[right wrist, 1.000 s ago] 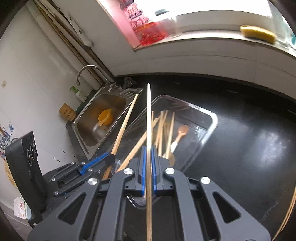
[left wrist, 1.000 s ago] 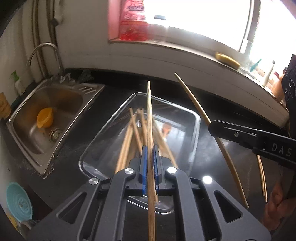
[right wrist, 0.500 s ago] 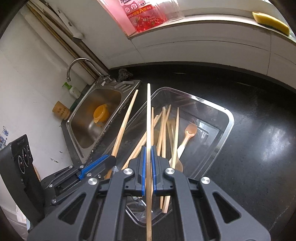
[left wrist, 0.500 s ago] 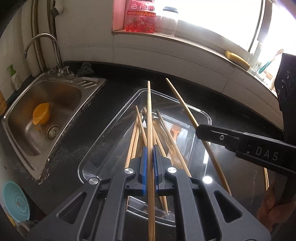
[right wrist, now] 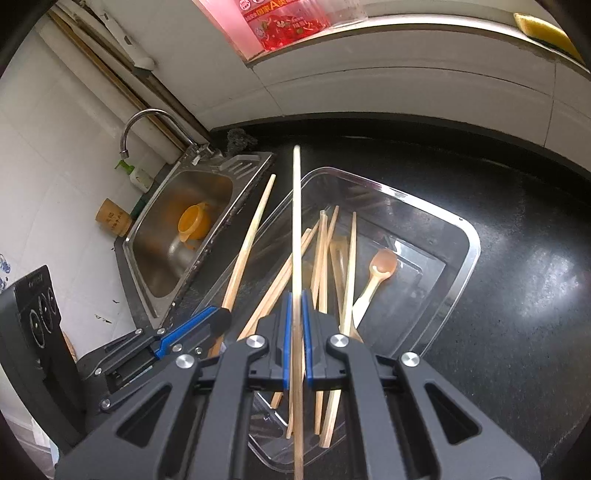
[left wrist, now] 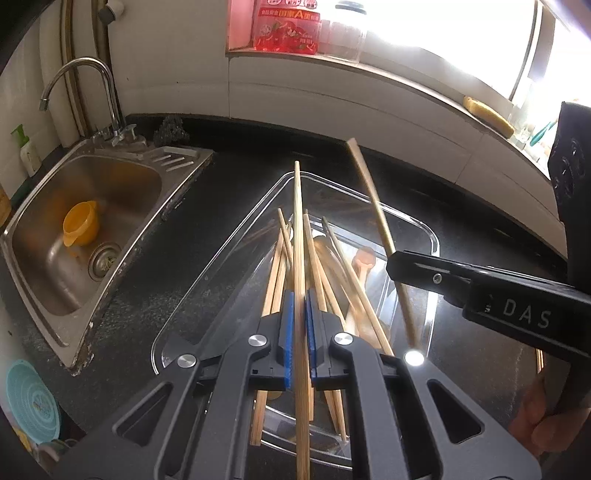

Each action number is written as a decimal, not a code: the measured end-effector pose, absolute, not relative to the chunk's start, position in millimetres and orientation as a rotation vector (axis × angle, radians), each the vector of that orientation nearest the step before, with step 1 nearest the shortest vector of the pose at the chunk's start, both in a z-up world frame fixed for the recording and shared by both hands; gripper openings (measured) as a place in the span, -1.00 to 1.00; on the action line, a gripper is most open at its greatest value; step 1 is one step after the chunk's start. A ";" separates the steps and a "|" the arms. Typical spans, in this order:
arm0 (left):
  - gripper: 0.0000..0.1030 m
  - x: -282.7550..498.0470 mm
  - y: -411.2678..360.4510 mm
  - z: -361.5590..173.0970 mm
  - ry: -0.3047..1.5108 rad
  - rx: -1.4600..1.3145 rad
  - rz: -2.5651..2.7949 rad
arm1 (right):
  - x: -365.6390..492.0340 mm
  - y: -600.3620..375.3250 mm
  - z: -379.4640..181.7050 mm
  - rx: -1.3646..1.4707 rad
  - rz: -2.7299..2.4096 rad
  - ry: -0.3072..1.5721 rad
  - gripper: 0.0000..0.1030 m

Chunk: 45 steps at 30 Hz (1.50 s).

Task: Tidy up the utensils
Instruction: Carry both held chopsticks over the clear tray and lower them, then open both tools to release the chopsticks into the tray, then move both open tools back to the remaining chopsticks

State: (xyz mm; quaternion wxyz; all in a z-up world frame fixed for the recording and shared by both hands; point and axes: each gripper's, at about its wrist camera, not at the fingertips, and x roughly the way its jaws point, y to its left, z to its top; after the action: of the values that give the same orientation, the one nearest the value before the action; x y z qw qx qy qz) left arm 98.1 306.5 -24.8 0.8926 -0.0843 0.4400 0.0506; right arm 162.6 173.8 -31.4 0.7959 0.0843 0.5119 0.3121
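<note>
Where writing shows, the letters "DAS" stand in white on the black body of the right gripper (left wrist: 400, 267), seen from the left camera; the red pack (left wrist: 284, 26) on the far sill has print too small to read. Each claw is clamped on one chopstick. The left gripper (left wrist: 300, 325) pinches its chopstick (left wrist: 298, 236) between blue pads, and the stick points far over the tray (left wrist: 432, 236). The right gripper holds the second chopstick (right wrist: 296, 229) in the same manner, also above the tray.

The tray is clear plastic with rounded corners and stands on a black speckled counter (right wrist: 517, 295). In it lie several loose chopsticks (right wrist: 325, 258), crossed in a heap, and a small wooden spoon (right wrist: 376, 273) to their right. All the sticks are pale wood, thin and straight.

At the left is a steel sink (left wrist: 110, 184) with a curved tap (left wrist: 85, 85); a yellow cup (left wrist: 79, 223) lies in the basin. A yellow sponge (left wrist: 487, 114) rests on the sill at the far right.
</note>
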 end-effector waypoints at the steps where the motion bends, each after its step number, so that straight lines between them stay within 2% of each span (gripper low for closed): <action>1: -0.88 100.0 306.7 -26.4 0.918 -0.172 0.105 | 164.6 175.5 -32.4 0.175 0.670 1.103 -0.87; 4: -0.84 105.6 306.0 -30.6 0.940 -0.130 0.132 | 172.9 176.3 -36.1 0.178 0.633 1.132 -0.82; 5: -0.67 105.8 307.9 -31.1 0.945 -0.120 0.159 | 175.3 173.4 -34.7 0.175 0.614 1.130 -0.43; 6: -0.12 104.0 310.7 -30.6 0.943 -0.120 0.175 | 175.9 171.7 -32.9 0.176 0.610 1.118 0.00; 7: 0.29 100.9 314.5 -28.4 0.930 -0.128 0.189 | 175.3 167.5 -28.3 0.181 0.609 1.088 0.70; 8: 0.76 95.8 318.3 -24.0 0.898 -0.137 0.198 | 173.9 164.4 -24.4 0.183 0.606 1.064 0.76; 28: 0.78 58.6 311.5 1.1 0.849 -0.173 0.242 | 141.3 120.1 1.4 0.141 0.605 1.009 0.76; 30: 0.88 54.6 294.7 5.0 0.842 -0.170 0.210 | 133.2 103.1 6.0 0.105 0.575 0.984 0.76; 38: 0.88 52.5 189.8 2.6 0.846 -0.129 0.008 | 93.7 -37.7 10.9 0.066 0.364 0.899 0.76; 45: 0.88 53.0 73.1 -18.0 0.896 -0.088 -0.195 | 19.9 -181.0 -18.9 0.004 0.104 0.870 0.77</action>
State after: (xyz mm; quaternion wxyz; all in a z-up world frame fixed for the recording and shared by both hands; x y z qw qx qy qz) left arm 53.0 73.1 -18.0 0.8958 -0.0423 0.4323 -0.0939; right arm 19.9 -181.0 -18.9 0.9056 0.0017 0.4210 0.0505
